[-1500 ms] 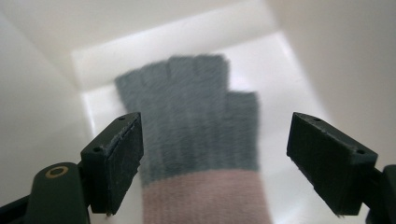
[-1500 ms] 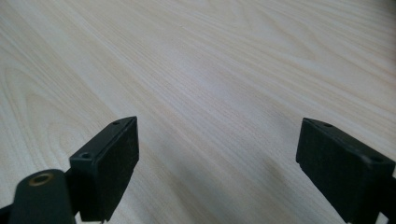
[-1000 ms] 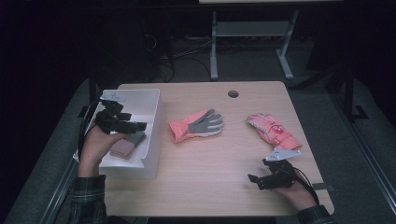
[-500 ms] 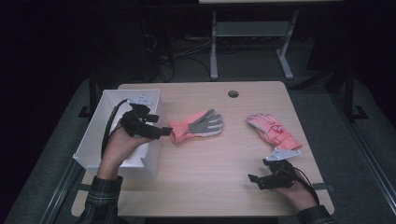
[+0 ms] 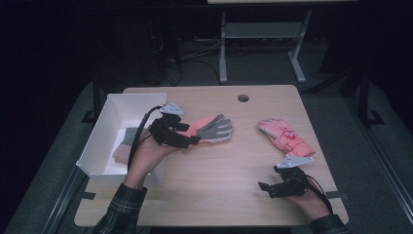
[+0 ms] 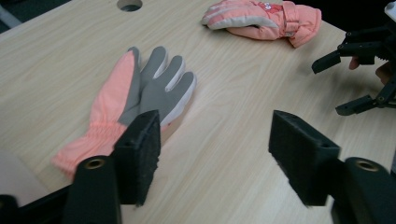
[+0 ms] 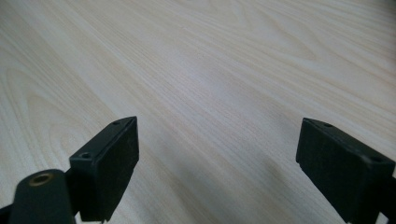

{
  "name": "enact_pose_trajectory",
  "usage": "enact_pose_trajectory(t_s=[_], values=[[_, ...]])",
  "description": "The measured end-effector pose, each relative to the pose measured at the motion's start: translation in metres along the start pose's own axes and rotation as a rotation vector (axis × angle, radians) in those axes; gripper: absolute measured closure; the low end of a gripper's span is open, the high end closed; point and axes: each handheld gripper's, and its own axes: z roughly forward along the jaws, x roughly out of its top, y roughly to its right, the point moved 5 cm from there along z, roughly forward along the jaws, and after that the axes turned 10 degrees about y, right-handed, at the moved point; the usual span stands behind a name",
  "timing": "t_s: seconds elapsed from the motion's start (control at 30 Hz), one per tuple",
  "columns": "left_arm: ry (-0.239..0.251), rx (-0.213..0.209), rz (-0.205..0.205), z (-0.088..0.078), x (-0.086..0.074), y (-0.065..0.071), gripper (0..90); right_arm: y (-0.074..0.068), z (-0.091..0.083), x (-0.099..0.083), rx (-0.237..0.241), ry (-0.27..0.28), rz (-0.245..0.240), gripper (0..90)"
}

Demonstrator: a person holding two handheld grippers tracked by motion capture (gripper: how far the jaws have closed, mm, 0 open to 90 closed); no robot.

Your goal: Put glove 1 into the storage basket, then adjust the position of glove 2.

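The left gripper (image 5: pixel 191 140) hangs just over the cuff end of the orange-and-grey glove (image 5: pixel 210 128), its fingers (image 6: pixel 140 156) partly apart and holding nothing; they have just been closing, and in the left gripper view the glove's cuff lies beside the left-hand finger rather than between the two. The glove lies flat on the desk (image 5: pixel 219 180), palm up, fingertips pointing away from the white bin (image 5: pixel 100 134). The hand carrying this gripper reaches across the bin's near corner, and a folded pinkish-grey item (image 5: pixel 125 144) lies inside the bin.

The right gripper (image 5: pixel 272 187) rests low near the desk's front right edge, its fingers (image 7: pixel 109 163) spread wide with only bare wood between them. A pink padded glove (image 5: pixel 284 137) lies just beyond it, well apart from the orange-and-grey glove.
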Motion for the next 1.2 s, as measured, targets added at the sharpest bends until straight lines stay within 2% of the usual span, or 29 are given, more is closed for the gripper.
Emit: enact_pose_trajectory(t_s=[0.07,0.2,0.27,0.3,0.37,0.43,0.5,0.53,0.6,0.67,0.7,0.77,0.8,0.83,0.9,1.1,1.2], values=[[-0.005,0.016,0.027,0.008,0.001,0.002,46.9,0.0,0.0,0.0,0.0,0.001,-0.003,13.0],[-0.005,0.024,0.021,0.02,0.003,0.005,63.2,0.0,0.0,0.001,0.001,0.001,-0.001,13.0],[-0.002,0.046,0.043,0.031,0.004,0.006,71.7,-0.001,-0.001,0.001,0.003,0.003,-0.001,13.0],[-0.002,0.046,0.043,0.031,0.004,0.006,75.5,-0.001,-0.001,0.001,0.004,0.003,-0.004,13.0],[-0.012,0.049,0.023,0.043,0.003,0.003,84.5,-0.001,-0.001,0.001,0.005,0.005,-0.005,13.0],[-0.015,0.05,0.015,0.047,0.002,0.001,89.6,-0.001,-0.001,0.001,0.006,0.002,-0.008,13.0],[-0.04,0.068,0.002,0.061,-0.003,-0.006,89.6,-0.002,-0.002,0.001,0.008,0.005,-0.011,13.0],[-0.04,0.068,0.002,0.061,-0.003,-0.006,89.7,-0.002,-0.002,0.001,0.008,0.005,-0.011,13.0],[-0.056,0.086,0.009,0.07,-0.006,-0.011,89.6,-0.002,-0.002,0.001,0.01,0.007,-0.007,13.0],[-0.069,0.129,0.026,0.081,-0.009,-0.021,89.7,-0.002,-0.002,0.001,0.012,0.005,-0.01,13.0],[-0.069,0.129,0.026,0.081,-0.009,-0.021,89.7,-0.002,-0.002,0.001,0.013,0.005,-0.01,13.0],[-0.072,0.159,0.004,0.091,-0.013,-0.033,89.7,-0.002,-0.002,0.001,0.014,0.004,-0.009,13.0],[-0.072,0.159,0.004,0.091,-0.013,-0.033,89.7,-0.002,-0.002,0.001,0.014,0.005,-0.008,13.0],[-0.075,0.171,-0.007,0.098,-0.017,-0.041,89.7,-0.002,-0.002,0.001,0.015,0.005,-0.008,13.0],[-0.084,0.182,-0.011,0.104,-0.021,-0.047,89.7,-0.001,-0.002,0.0,0.017,0.001,-0.011,13.0],[-0.106,0.221,-0.008,0.115,-0.028,-0.06,89.7,-0.002,-0.002,0.0,0.019,0.002,-0.005,13.0],[-0.104,0.222,-0.021,0.119,-0.03,-0.064,89.7,-0.001,-0.001,0.0,0.021,0.002,-0.006,13.0]])
